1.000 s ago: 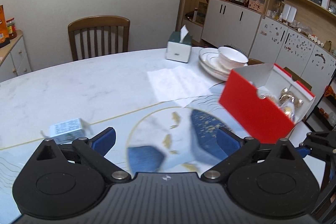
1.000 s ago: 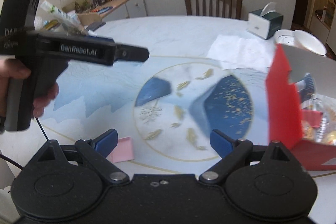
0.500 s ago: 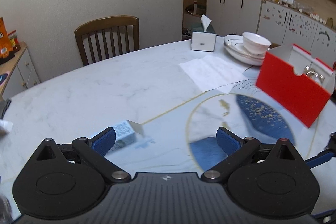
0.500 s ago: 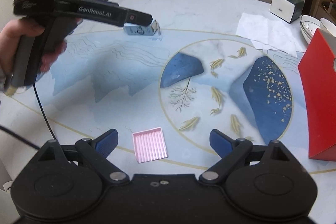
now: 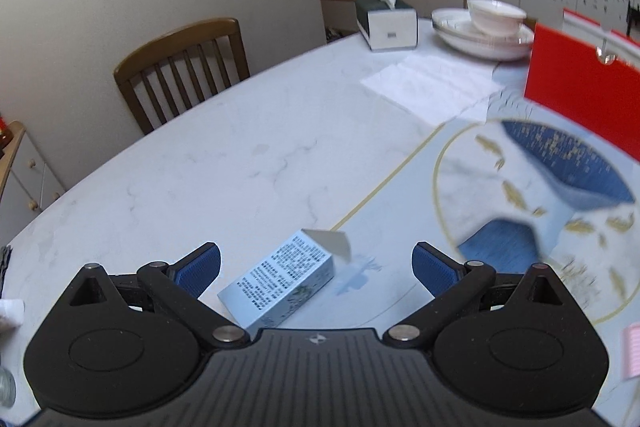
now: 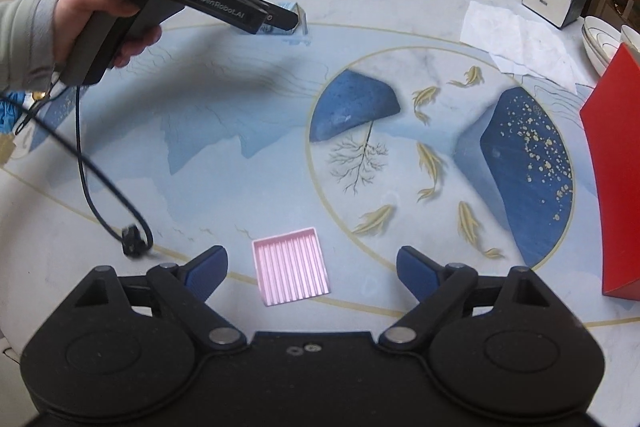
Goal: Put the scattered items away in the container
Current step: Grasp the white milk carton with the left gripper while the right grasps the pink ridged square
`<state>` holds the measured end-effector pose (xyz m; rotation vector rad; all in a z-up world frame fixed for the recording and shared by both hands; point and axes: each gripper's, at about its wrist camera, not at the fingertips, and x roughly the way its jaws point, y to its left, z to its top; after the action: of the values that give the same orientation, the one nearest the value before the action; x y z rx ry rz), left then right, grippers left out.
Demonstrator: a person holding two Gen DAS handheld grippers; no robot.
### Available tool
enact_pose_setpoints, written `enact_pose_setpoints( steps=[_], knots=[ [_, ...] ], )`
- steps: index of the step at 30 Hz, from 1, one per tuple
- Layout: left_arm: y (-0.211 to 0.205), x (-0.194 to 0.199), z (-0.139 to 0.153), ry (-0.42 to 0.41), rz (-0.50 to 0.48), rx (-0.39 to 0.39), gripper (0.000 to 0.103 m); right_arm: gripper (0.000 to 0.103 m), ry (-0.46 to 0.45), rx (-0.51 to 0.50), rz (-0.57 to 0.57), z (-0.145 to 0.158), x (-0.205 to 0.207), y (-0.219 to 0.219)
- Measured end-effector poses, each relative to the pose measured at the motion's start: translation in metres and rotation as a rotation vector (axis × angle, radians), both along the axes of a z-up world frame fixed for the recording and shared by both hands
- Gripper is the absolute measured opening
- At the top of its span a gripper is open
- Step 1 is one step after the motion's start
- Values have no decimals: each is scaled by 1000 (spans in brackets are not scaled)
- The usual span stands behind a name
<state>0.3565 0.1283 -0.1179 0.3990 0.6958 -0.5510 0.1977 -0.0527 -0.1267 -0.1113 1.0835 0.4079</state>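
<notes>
Hanging over the round table, the left gripper has its jaws spread wide, and a small pale-blue carton lies on its side between the blue pads without touching either, one end flap open. The carton sits nearer the left pad, angled toward the red box, which stands well apart at the table's far right. The right gripper is likewise spread with nothing pinched; a pink ribbed tray lies flat on the table between its pads, closer to the left one. From the right wrist view, the red box stands well to the tray's right.
</notes>
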Motion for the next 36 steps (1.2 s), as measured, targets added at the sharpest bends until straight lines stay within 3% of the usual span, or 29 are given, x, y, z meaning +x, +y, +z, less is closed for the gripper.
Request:
enact_pose_setpoints(
  steps=[10,24,30,34,36],
  knots=[
    [3,22,-26,18,-36,80,102,86,16,-23,11,-5,1,4],
    [-2,21,-29,26,-64,65,99,77,21,-54,32,-14,2,11],
    [-1,21,-28,35,-47,39,83,72,2,-88,66,-16,-2,19],
    [-1,17,-26,58,-46,15,66,69,-10,-101,71,-15,-2,21],
    [-1,13,-26,57,-44,11,64,67,-13,-102,72,-15,-1,21]
  ],
)
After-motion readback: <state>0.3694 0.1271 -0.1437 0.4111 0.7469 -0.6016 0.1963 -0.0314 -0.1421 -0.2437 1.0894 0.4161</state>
